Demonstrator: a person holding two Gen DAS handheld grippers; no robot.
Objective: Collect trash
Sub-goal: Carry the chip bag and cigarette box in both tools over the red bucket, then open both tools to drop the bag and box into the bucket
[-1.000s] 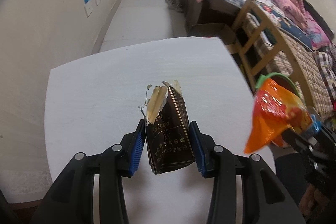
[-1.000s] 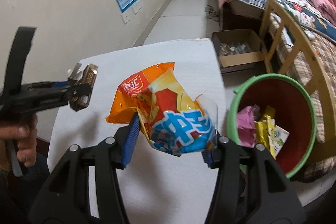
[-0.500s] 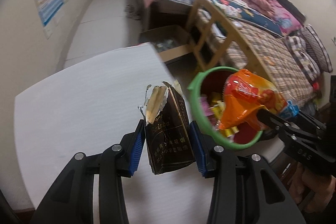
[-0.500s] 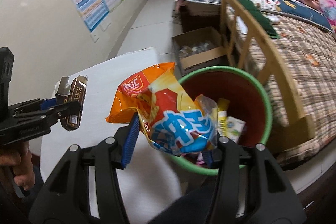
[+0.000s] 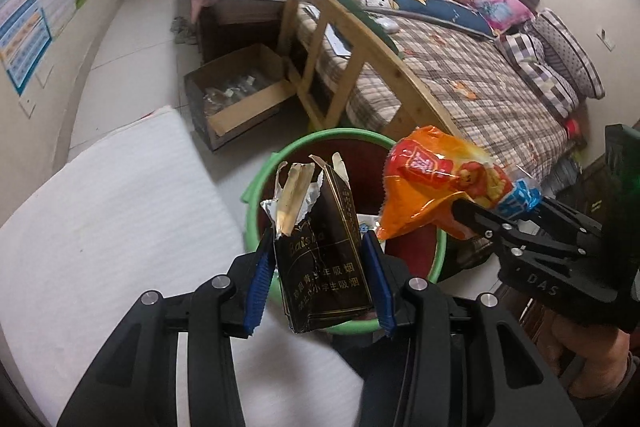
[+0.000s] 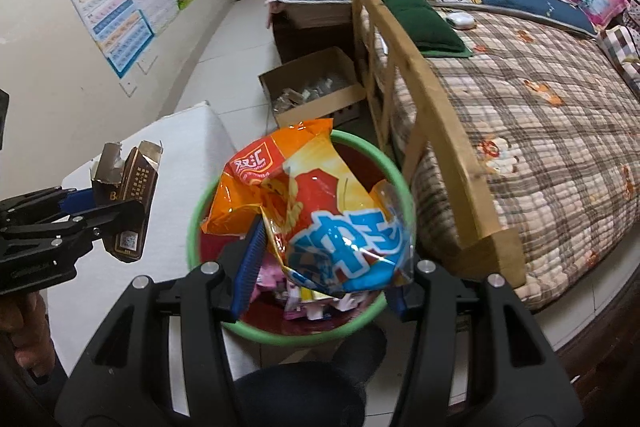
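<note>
My left gripper (image 5: 318, 277) is shut on a torn dark cigarette pack (image 5: 320, 255) with foil at its top, held above the near rim of a green bin (image 5: 260, 183) with a dark red inside. My right gripper (image 6: 320, 267) is shut on an orange, red and blue snack bag (image 6: 320, 211), held over the bin (image 6: 194, 223). The bin holds several wrappers (image 6: 304, 301). The snack bag (image 5: 436, 183) and right gripper (image 5: 476, 213) show at right in the left wrist view. The cigarette pack (image 6: 132, 203) and left gripper (image 6: 108, 205) show at left in the right wrist view.
A white padded table (image 5: 104, 219) lies left of the bin. A wooden bed frame (image 6: 424, 131) with a plaid cover stands right of the bin. An open cardboard box (image 5: 236, 103) sits on the floor beyond. Posters (image 6: 128, 7) hang on the left wall.
Both grippers have swung right, from over the table to over the green bin. Each still holds its item.
</note>
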